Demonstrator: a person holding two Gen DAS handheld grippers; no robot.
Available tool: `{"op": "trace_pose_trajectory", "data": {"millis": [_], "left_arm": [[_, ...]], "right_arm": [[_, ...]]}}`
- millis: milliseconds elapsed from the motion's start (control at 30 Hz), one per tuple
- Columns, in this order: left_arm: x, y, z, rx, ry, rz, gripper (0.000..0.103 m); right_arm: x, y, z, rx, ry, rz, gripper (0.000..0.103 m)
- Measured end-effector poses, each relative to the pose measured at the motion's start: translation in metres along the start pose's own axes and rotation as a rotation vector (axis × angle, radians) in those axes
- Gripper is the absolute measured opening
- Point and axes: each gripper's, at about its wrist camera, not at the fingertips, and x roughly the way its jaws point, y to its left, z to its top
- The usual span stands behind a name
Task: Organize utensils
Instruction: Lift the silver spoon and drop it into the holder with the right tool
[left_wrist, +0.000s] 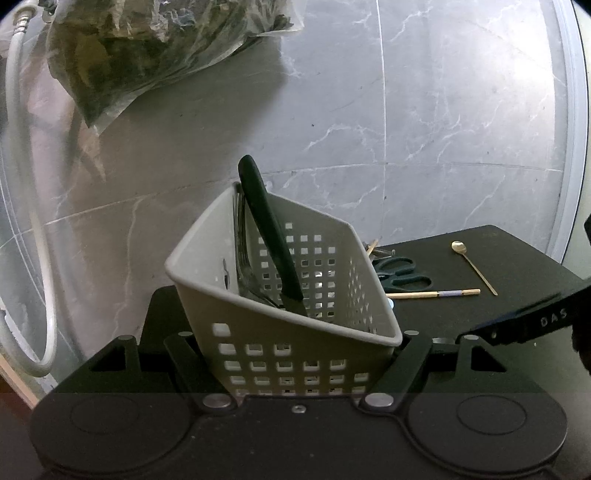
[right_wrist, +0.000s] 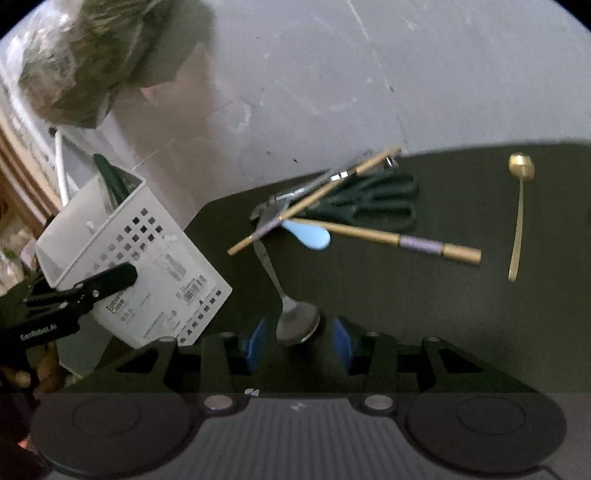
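I am looking at a dark surface (right_wrist: 424, 317) standing over a grey marble-tiled floor (left_wrist: 443, 110). Lying directly on the surface, far and toward the middle, I am seeing dark green scissors (right_wrist: 373, 201) with a chopstick (right_wrist: 314, 201) crossing over them. A second chopstick (right_wrist: 391, 236) is lying just nearer, beside a light blue piece (right_wrist: 310, 234). A steel spoon (right_wrist: 291, 314) is resting nearest me, its handle running back into that pile. A gold spoon (right_wrist: 519, 218) is lying well apart on the right.
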Motion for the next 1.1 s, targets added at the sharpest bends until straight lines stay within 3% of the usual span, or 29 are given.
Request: {"op": "trace_pose_trajectory", "data": {"millis": [133,233,300,400,567,833,1100], "left_arm": [[0.001,0.002,0.002,0.002,0.004,-0.006,0.077],[0.003,0.004,0.002,0.006,0.005,-0.013,0.077],[0.003,0.005,0.003,0.005,0.006,-0.016,0.077],[0.004,0.005,0.003,0.003,0.003,-0.019,0.077],[0.004,0.008,0.001,0.006,-0.004,-0.04,0.077],[0.004,0.012,-0.005,0.003,-0.028,-0.059,0.077],[0.002,0.014,-0.008,0.006,-0.032,-0.071,0.077]], "right_arm": [[0.01,-0.004,-0.005,0.112,-0.009,0.029,0.045],[0.017,-0.004,-0.008,0.189,-0.038,0.033,0.032],[0.023,-0.002,-0.008,0.234,-0.042,-0.002,0.009],[0.021,0.003,-0.009,0.227,-0.075,-0.05,0.0],[0.004,0.024,-0.001,0.093,-0.137,-0.14,0.0],[-0.023,0.073,0.024,-0.227,-0.218,-0.294,0.0],[-0.032,0.097,0.038,-0.341,-0.24,-0.359,0.0]]}}
